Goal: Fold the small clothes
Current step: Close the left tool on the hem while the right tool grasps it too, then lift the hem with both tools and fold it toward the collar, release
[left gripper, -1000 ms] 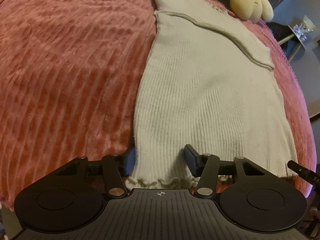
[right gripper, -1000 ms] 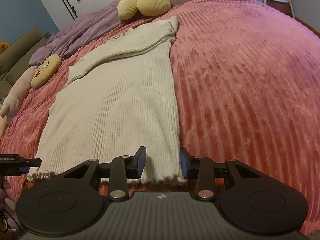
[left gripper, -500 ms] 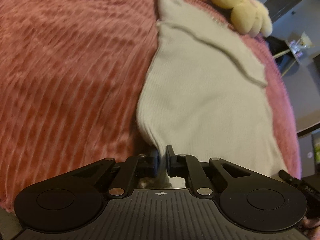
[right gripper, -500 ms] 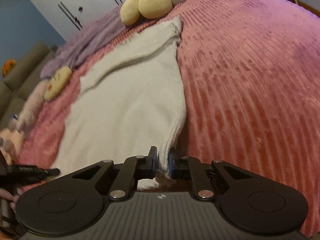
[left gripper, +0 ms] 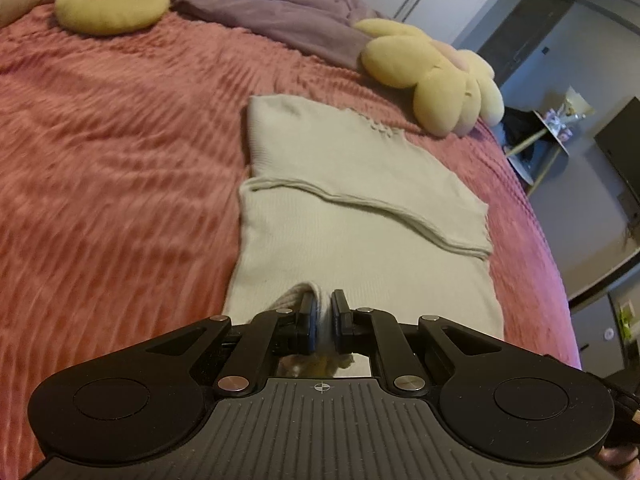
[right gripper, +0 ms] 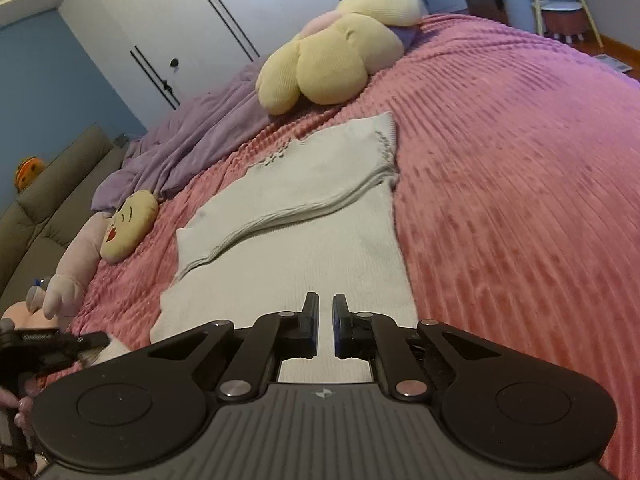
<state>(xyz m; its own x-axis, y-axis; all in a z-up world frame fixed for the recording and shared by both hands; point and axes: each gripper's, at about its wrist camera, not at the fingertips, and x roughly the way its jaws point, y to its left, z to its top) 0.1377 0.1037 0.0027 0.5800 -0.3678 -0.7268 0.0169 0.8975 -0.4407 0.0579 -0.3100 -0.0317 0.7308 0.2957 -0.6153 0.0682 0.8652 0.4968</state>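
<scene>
Yellow flower pillow point(left gripper: 436, 84) lies beyond cream top point(left gripper: 360, 208), on pink bedspread point(left gripper: 100, 180).

A pink ribbed bedspread point(right gripper: 520, 168) covers the bed, with a purple blanket point(right gripper: 188, 140) bunched at its far end. Behind stand white wardrobe doors point(right gripper: 192, 20) with black handles and a blue wall point(right gripper: 52, 92). A grey sofa point(right gripper: 48, 200) sits beside the bed.
</scene>
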